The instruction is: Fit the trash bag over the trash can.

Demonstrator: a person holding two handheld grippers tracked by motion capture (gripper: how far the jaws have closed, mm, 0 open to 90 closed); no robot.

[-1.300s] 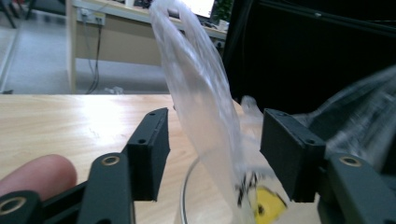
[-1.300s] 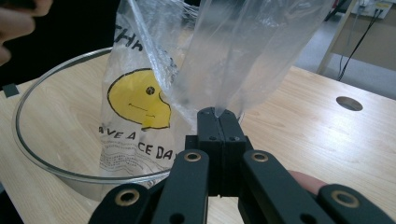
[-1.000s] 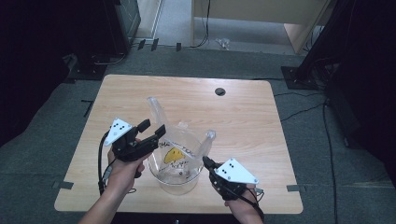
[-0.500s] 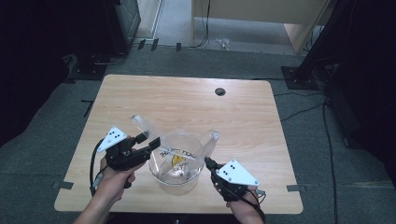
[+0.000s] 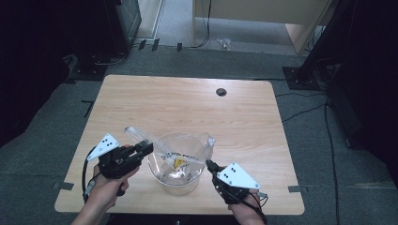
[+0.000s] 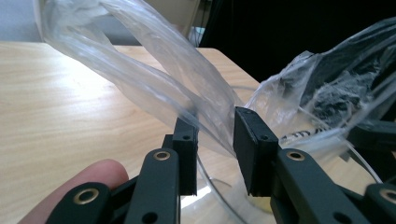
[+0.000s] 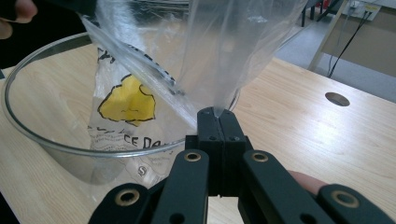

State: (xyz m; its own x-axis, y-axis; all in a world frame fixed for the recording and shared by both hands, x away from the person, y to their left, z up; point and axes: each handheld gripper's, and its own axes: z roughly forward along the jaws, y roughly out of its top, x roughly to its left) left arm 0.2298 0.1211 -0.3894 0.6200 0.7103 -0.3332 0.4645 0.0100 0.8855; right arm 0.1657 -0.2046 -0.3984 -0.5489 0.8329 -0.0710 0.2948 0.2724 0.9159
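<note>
Plainly, the clear plastic bag (image 5: pixel 180 157) sat draped inside and over the glass bowl (image 5: pixel 162 176) near the front edge of the table (image 5: pixel 187 103), its printed yellow patch (image 7: pixel 126 100) down in the bowl and its two handle loops pulled out to either side. The film looked thin, light and limp, likely to crumple, stretch or slide out of a shallow pinch, and probably slick between hard pads. The bowl looked rigid, heavier and breakable, so a hard tug on the bag could perhaps drag or tip it.

The right gripper (image 7: pixel 217 114) was clenched, pinching a gathered strip of the bag just beyond the bowl's rim, the film fanning up from between its tips. The left gripper (image 6: pixel 215 128) had just been closing on the other handle loop (image 5: pixel 138 135), which ran between its jaws; a gap remained in the left gripper view and the pads did not yet seem to press the film, so I judged it not yet gripped.

The best hold looked like the bunched handle strips, where the layers doubled, taken deep between the pads rather than at the edge of a single sheet.
</note>
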